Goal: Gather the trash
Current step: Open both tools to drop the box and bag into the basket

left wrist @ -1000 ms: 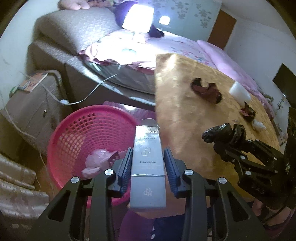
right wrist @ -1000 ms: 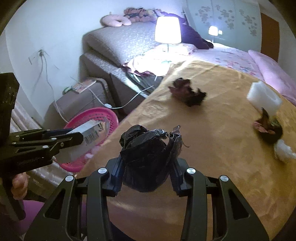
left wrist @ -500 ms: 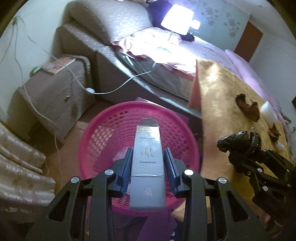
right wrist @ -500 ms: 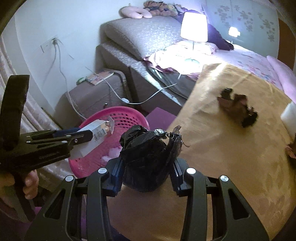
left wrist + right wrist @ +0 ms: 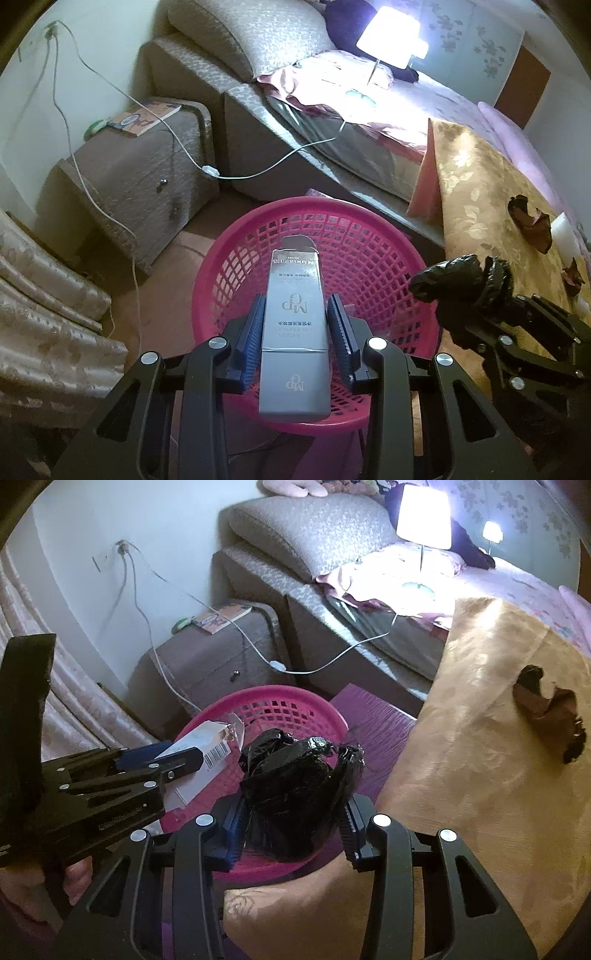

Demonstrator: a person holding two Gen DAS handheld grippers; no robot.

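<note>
Left gripper: clamped on a tall silver carton, blue pads pressed to both long sides; carton is upright along the fingers, printed face to the camera, held above the pink basket.

Right gripper: clenched on a crumpled black plastic bag, pads against both flanks; bag is held over the basket's near rim, beside the table's left edge.

Pink basket: round, lattice-walled, on the floor just off the table's left edge, below both grippers.

Table: covered in gold patterned cloth. A dark brown crumpled scrap lies toward its far edge; in the left wrist view a white block sits just beyond that scrap, with another small dark scrap near it.

Nightstand: beyond the basket, a book on top, white cable trailing past it.

Bed: farthest, grey cushioned headboard, lit lamp.
</note>
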